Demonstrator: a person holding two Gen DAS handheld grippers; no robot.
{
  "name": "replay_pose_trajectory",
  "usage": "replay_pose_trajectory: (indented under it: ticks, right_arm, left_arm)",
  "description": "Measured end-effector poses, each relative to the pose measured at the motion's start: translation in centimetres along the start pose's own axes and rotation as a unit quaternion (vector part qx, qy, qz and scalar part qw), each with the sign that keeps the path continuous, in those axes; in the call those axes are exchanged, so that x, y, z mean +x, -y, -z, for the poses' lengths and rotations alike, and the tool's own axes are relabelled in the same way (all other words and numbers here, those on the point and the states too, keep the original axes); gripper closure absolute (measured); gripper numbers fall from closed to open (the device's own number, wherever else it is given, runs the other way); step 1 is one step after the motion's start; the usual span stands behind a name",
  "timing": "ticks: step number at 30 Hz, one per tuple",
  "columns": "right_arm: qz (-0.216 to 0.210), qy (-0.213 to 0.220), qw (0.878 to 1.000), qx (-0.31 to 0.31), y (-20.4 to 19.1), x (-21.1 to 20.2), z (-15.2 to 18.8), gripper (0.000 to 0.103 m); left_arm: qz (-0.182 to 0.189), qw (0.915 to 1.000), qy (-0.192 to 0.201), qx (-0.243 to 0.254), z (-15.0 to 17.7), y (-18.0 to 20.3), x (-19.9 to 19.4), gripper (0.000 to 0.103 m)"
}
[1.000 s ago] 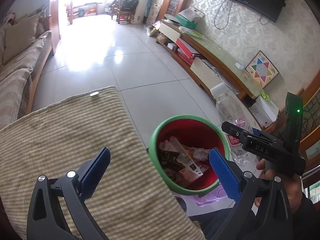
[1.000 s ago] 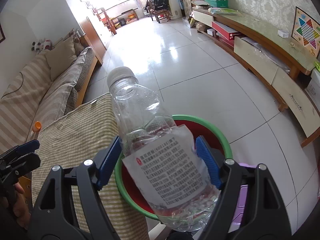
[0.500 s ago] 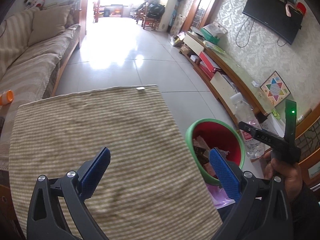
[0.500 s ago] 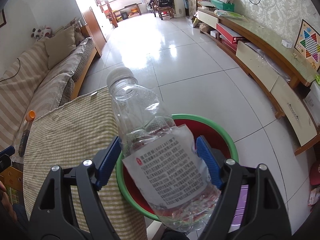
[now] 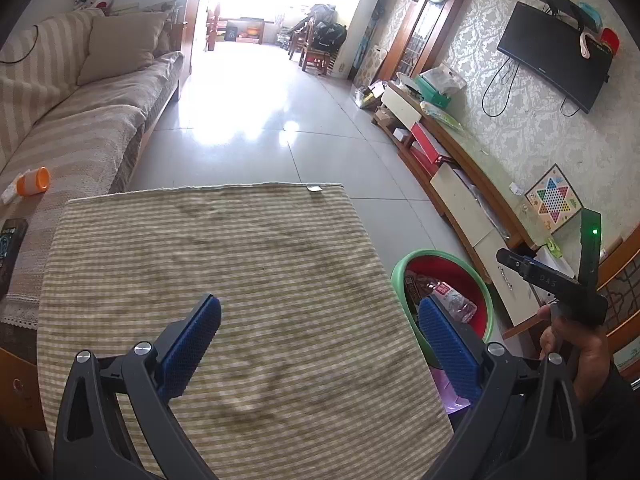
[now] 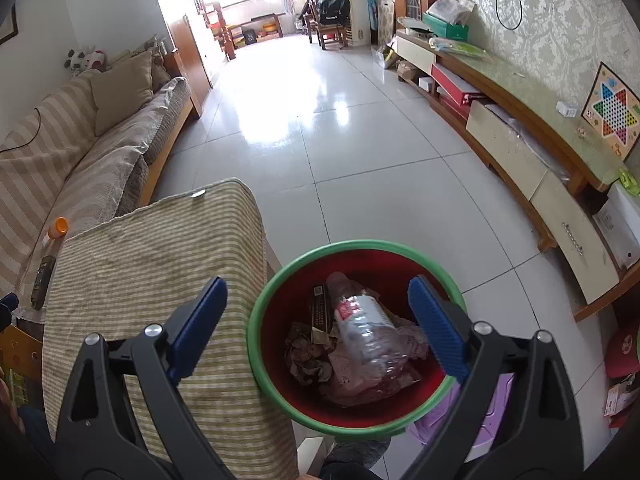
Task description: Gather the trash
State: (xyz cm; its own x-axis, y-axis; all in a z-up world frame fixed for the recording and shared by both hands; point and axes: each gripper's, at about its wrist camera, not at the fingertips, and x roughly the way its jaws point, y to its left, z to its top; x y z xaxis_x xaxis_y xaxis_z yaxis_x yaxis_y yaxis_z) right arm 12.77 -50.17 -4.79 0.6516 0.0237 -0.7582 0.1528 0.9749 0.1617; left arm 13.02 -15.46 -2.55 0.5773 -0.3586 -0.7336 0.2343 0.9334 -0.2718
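Our right tongs (image 6: pixel 316 320) are opening above the bin (image 6: pixel 280 280), nothing between them. The bottle (image 6: pixel 364 328) lies inside on crumpled scraps, perhaps wrappers. Our left tongs (image 5: pixel 320 340) stand wide and empty over the striped cloth (image 5: pixel 220 260).

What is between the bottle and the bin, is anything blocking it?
Nothing visible is. The bottle already lies inside the bin, on top of the crumpled trash. The right gripper hangs above, its jaws opening with nothing between them.
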Motion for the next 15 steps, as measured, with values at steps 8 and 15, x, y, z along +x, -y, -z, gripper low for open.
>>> replay_pose_trajectory:
  ticks: [8, 15]
  right_arm:
    - [-0.001, 0.036, 0.999, -0.016, -3.3, -3.6, -0.5, 0.005]
    - [-0.021, 0.066, 0.997, -0.046, -8.7, -8.1, -0.1, 0.005]
  left_arm:
    - [-0.014, 0.9996, 0.025, 0.006, 0.3, -1.1, -3.7, 0.008]
    - [-0.06, 0.9973, 0.04, 0.01, 0.5, -3.0, -7.4, 0.008]
